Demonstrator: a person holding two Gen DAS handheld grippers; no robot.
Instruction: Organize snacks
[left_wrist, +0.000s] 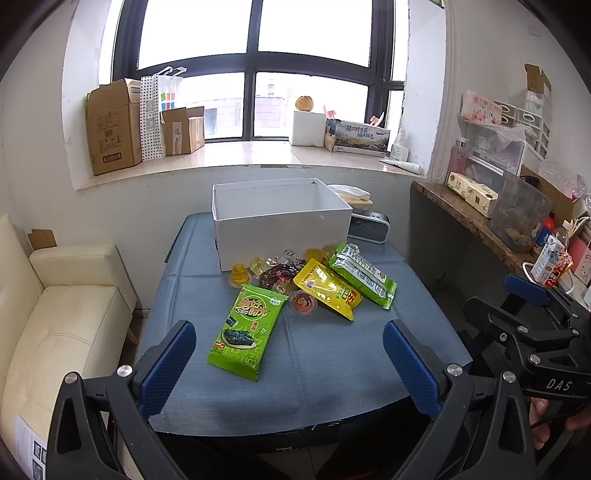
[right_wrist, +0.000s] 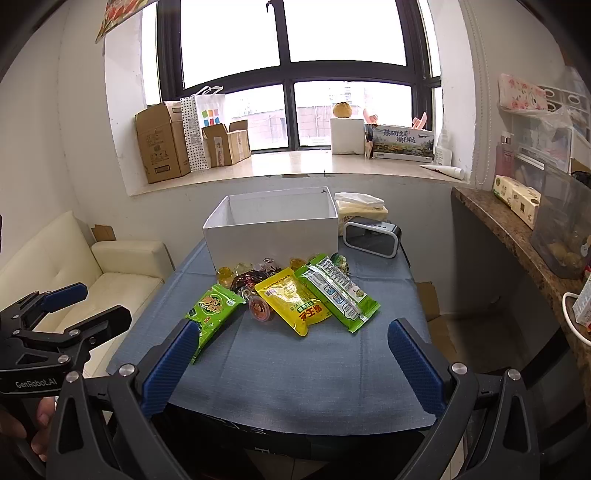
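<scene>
Both tools hover at the near edge of the surface (left_wrist: 314, 369), holding nothing: the left gripper (left_wrist: 290, 369) has its fingers wide apart, and so does the right gripper (right_wrist: 295, 369). The snacks lie heaped just in front of the empty white box (left_wrist: 280, 218): a green seaweed packet (left_wrist: 245, 330) nearest, a yellow pouch (left_wrist: 328, 288), a second green packet (left_wrist: 364, 275) overlapping it, and small jelly cups (left_wrist: 303, 302) among them. Risks, as judged: the pouches are slick and flat, so fingers may slide off or pinch two overlapped packets together; a careless sweep could roll the cups off the edge; a hard squeeze could burst one. The surface carries a blue cloth, which could bunch under a low approach. The room holds a cream sofa (left_wrist: 62, 314) on the left, a cluttered windowsill (left_wrist: 236, 155) and a side shelf (left_wrist: 476, 218).
</scene>
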